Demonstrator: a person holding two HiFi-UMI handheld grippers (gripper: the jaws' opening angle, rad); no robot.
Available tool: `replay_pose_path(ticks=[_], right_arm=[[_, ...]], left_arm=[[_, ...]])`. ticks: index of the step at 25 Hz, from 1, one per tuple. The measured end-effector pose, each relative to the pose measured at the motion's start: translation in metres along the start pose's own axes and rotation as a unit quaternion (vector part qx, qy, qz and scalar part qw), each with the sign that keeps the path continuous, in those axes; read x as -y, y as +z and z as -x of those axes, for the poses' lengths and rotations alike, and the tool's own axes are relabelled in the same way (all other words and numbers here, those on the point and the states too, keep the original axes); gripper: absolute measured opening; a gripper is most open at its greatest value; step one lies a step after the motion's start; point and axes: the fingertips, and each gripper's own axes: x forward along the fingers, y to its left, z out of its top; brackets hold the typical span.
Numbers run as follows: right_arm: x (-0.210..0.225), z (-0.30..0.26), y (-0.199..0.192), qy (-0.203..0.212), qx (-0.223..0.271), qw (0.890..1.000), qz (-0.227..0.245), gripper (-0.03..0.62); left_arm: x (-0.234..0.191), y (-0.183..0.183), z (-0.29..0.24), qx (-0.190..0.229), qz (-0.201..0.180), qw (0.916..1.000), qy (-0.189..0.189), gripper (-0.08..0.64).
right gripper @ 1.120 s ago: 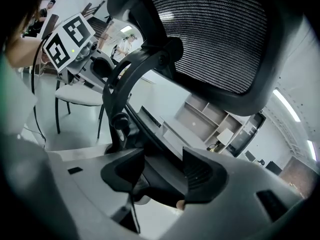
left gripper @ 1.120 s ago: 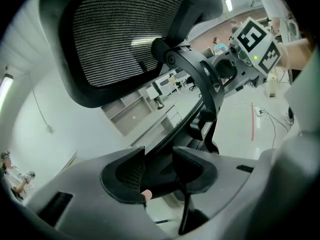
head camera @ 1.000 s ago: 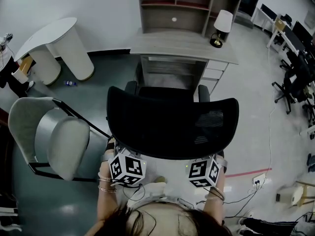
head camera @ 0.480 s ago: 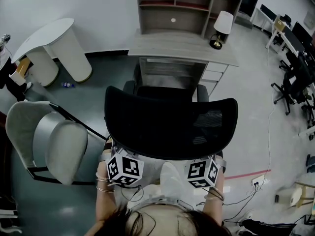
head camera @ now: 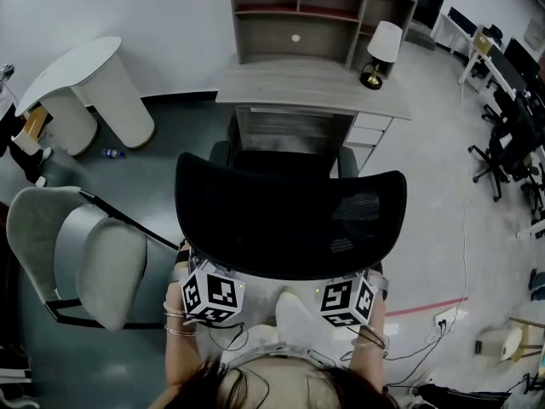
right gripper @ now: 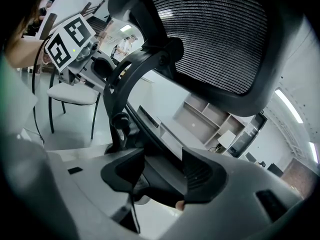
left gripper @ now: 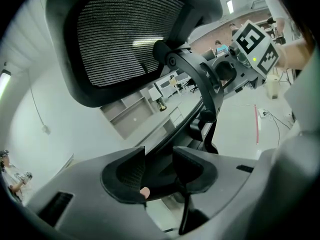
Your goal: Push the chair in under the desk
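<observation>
Black mesh chair (head camera: 289,220) close before the worktop (head camera: 306,88), seat hidden by its own back. Lower rim of that back pinched by left tongs (left gripper: 159,166) and right tongs (right gripper: 164,171), visible only in the gripper views; in head view, tips hidden beneath the back. Lamp (head camera: 381,48) on worktop; shelf unit (head camera: 298,20) contents indistinct.

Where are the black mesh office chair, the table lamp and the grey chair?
black mesh office chair (head camera: 281,224): head view, middle of its backrest.
table lamp (head camera: 386,39): head view, on its white shade.
grey chair (head camera: 109,267): head view, on its seat cushion.
</observation>
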Motion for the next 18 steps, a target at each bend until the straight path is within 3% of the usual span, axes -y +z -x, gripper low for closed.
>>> replay_pose_path(ticks=[18], right_arm=[[0.028,-0.039,0.004,0.005,0.008,1.000,0.005,0.225]], left_arm=[[-0.019,0.011,-0.040,-0.007,0.012,0.9999,0.006,0.164]])
